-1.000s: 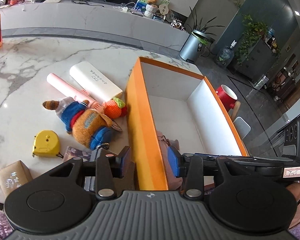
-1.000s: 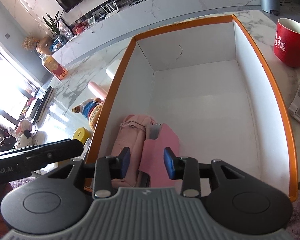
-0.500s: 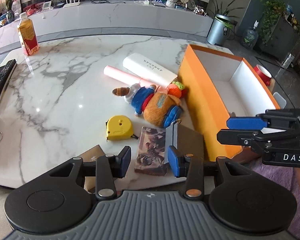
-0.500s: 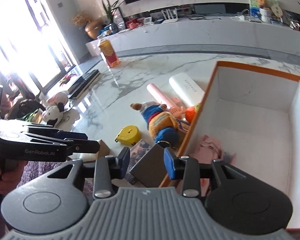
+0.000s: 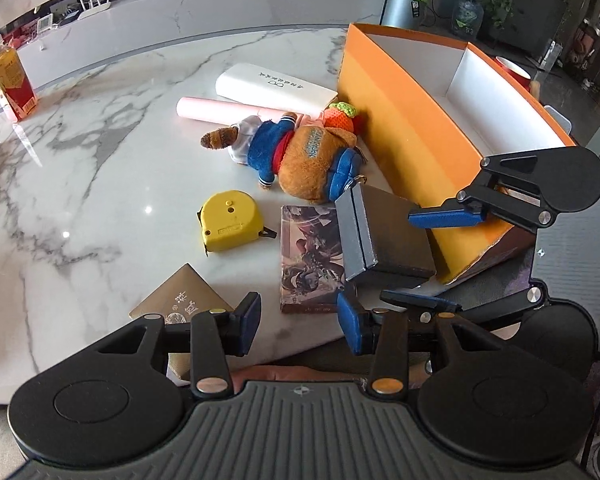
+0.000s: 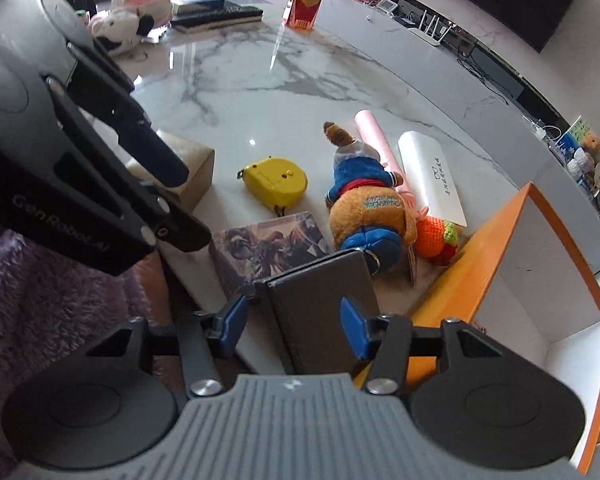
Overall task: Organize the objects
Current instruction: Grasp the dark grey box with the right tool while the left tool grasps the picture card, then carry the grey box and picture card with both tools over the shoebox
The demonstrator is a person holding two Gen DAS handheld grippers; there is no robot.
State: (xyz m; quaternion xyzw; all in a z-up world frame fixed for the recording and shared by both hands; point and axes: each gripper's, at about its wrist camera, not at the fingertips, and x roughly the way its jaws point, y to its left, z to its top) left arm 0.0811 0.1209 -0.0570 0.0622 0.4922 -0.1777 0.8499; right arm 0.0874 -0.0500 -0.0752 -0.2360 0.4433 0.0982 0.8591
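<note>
A dark grey box [image 6: 320,300] lies at the near table edge, against the orange box [image 6: 472,272] with its white inside. My right gripper [image 6: 293,326] straddles the grey box; its jaws are opening and the pads stand off its sides. From the left wrist view the same box [image 5: 384,236] sits between the right gripper's [image 5: 398,256] fingers. My left gripper [image 5: 299,326] is open and holds nothing, hovering over the table edge between a tan box [image 5: 180,300] and a picture-covered box [image 5: 308,256].
On the marble table [image 5: 100,160] lie a yellow tape measure [image 5: 228,220], a plush toy [image 5: 300,156], a knitted orange toy [image 5: 338,114], a pink tube [image 5: 216,110] and a white case [image 5: 272,88]. A drink bottle [image 5: 10,76] stands far left.
Both grippers have drawn back from the orange box to the near table edge. The right gripper rolled, left the box's inside and widened its jaws over the dark grey box.
</note>
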